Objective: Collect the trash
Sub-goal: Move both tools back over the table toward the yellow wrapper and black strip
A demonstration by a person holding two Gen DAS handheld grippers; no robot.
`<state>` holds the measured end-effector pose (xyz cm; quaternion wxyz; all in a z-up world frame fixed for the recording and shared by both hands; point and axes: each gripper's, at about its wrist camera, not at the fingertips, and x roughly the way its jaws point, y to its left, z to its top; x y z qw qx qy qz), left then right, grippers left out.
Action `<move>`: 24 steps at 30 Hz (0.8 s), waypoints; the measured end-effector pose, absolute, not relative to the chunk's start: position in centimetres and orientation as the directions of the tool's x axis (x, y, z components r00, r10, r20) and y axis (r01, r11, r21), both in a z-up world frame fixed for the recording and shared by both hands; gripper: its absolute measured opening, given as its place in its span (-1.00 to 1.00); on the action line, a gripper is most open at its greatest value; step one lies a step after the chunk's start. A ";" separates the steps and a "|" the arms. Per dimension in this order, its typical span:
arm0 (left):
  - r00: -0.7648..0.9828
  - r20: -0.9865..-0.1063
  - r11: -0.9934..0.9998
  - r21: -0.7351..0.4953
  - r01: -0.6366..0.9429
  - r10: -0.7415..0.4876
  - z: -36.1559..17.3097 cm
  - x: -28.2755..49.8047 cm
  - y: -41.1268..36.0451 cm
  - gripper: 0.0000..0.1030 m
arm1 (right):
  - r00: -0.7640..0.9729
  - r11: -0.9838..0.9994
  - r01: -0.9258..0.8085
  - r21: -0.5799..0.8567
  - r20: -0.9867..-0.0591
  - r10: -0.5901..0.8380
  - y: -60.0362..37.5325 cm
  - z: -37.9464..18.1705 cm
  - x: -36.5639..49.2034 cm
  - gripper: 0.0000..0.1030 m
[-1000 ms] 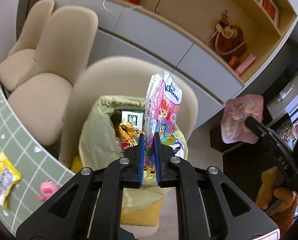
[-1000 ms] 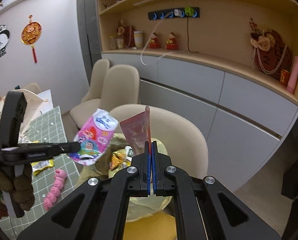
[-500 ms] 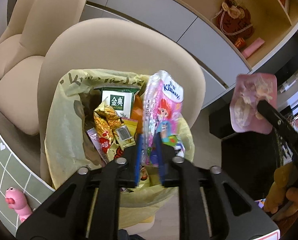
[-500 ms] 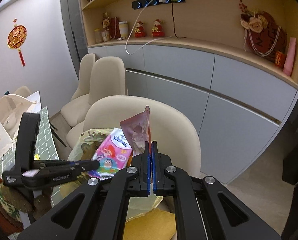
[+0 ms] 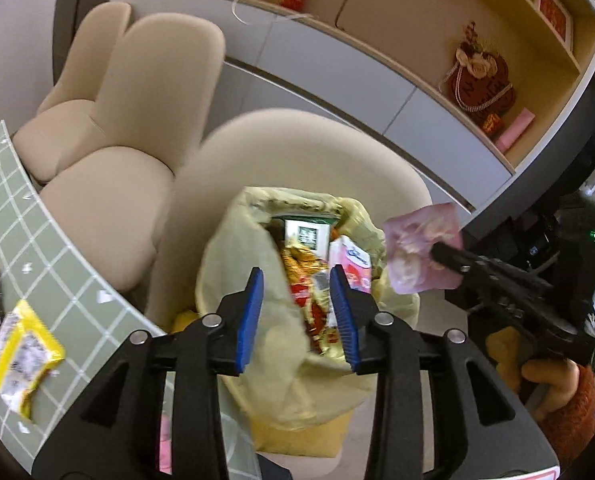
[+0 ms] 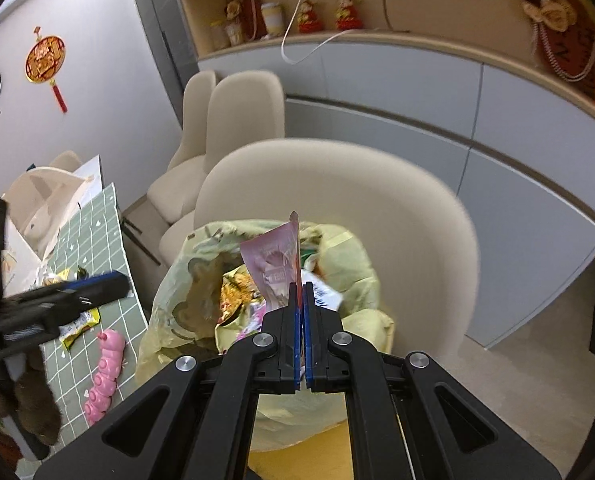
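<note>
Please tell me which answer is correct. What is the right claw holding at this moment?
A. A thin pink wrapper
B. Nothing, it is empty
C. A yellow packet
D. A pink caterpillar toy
A: in the right wrist view the right claw is shut on the thin pink wrapper, which stands up from between its pads above the yellow trash bag.

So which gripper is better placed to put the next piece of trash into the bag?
Right. The right gripper is shut on a pink wrapper directly over the open yellow bag. The left gripper has just been opening and holds nothing; its tissue pack lies in the bag.
</note>
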<state>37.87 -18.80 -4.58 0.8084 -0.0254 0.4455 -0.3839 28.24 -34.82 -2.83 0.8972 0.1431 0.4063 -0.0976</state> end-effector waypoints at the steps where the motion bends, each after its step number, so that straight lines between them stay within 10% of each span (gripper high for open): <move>1: 0.318 -0.698 0.709 -0.383 0.591 -0.642 -4.7 38.0 -17.7 -0.33 | 0.643 0.942 0.287 0.176 -0.764 -0.053 -34.6 -3.2 28.6 -0.93; 14: 0.402 -0.739 0.812 -0.334 0.478 -0.541 -5.8 40.1 -10.3 -0.33 | 0.566 0.934 0.305 0.184 -0.824 -0.022 -32.9 -7.9 31.4 -0.89; 24: 0.432 -0.750 0.854 -0.343 0.393 -0.500 -6.3 38.9 -5.0 -0.33 | 0.610 0.929 0.322 0.182 -0.790 -0.057 -32.8 -7.0 30.3 -0.31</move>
